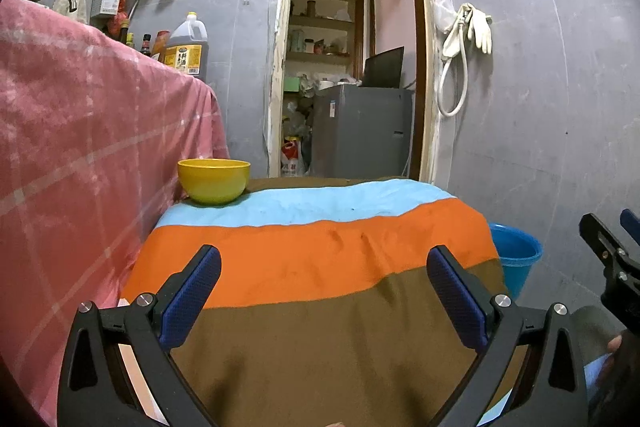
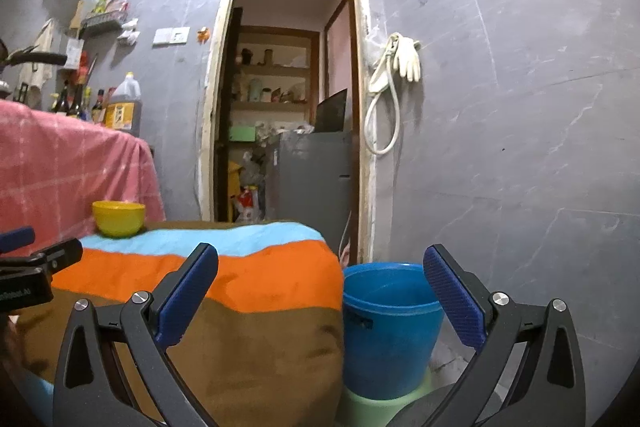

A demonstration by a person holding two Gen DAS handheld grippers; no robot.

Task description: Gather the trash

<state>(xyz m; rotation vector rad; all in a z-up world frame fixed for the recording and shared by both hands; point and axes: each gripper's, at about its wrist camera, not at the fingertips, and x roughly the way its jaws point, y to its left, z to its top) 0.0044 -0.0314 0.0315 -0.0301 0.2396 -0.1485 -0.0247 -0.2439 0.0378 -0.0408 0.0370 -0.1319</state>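
Note:
A low table under a striped cloth (image 1: 320, 259) (image 2: 240, 291) of light blue, orange and brown fills the foreground. My left gripper (image 1: 324, 279) hovers open above the brown and orange stripes, nothing between its blue pads. My right gripper (image 2: 320, 279) is open too, straddling the table's right edge and a blue bucket (image 2: 390, 327) (image 1: 516, 255) that stands on a green stool beside the table. A yellow bowl (image 1: 214, 185) (image 2: 119, 218) sits at the far left corner of the cloth. No loose trash shows on the cloth. The right gripper (image 1: 612, 247) appears at the left wrist view's right edge.
A pink checked cloth (image 1: 80, 131) covers a higher counter on the left, with oil and sauce bottles (image 1: 186, 45) behind it. An open doorway (image 1: 352, 75) ahead shows a grey fridge and shelves. White gloves and a hose (image 1: 468, 39) hang on the grey tiled wall.

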